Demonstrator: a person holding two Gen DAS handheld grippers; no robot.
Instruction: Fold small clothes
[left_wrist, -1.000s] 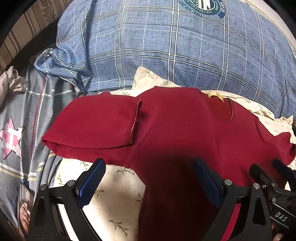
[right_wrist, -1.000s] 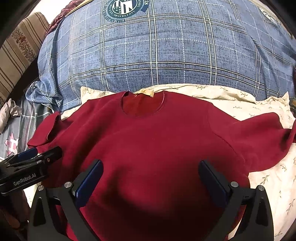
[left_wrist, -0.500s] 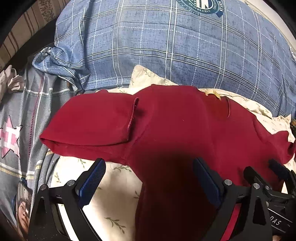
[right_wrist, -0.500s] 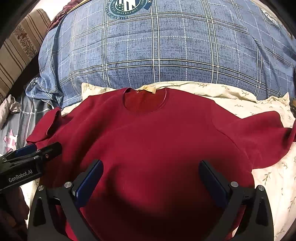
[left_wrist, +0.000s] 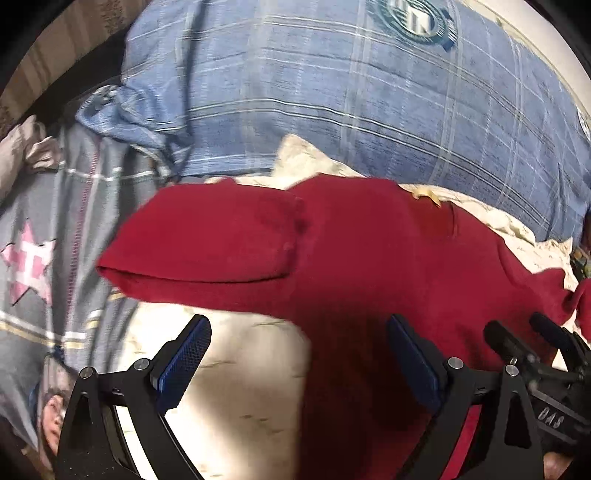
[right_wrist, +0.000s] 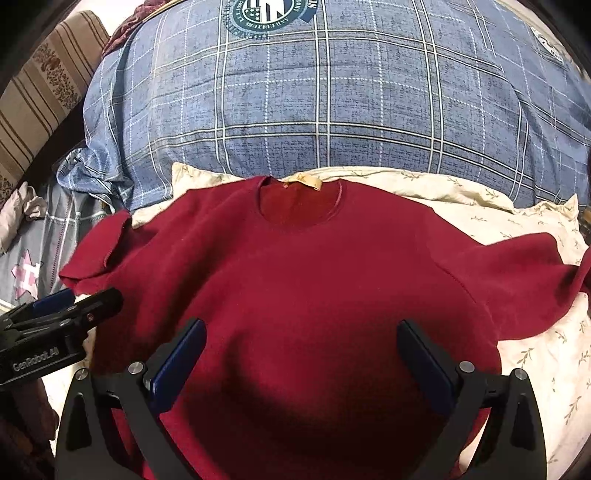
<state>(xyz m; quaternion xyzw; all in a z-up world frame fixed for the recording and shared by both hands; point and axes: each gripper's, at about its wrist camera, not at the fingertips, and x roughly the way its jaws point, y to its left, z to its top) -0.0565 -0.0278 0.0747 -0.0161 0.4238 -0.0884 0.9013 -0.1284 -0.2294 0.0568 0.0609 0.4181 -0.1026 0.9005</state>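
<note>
- Your red T-shirt (right_wrist: 295, 288) lies face up on the cream floral sheet (right_wrist: 535, 354), collar toward the blue plaid pillow (right_wrist: 332, 110) and hem toward you.
- Judged by its drape, it is light, soft knit: it will sag and crease, not slide, so pinch a hemmed edge or shoulder seam, not the flat middle.
- The left sleeve (left_wrist: 207, 240) is already turned in over the chest; the right sleeve (right_wrist: 517, 280) is spread out flat (probably your next hold, at its cuff).
- Left tongs (left_wrist: 299, 365) gape wide and hold nothing, over the shirt's left edge.
- Right tongs (right_wrist: 301, 365) are equally wide and empty, above the belly of the shirt.
- Left of the shirt is a grey star-print cloth (left_wrist: 33, 266); the pillow crowds the collar, so keep folds toward you.
</note>
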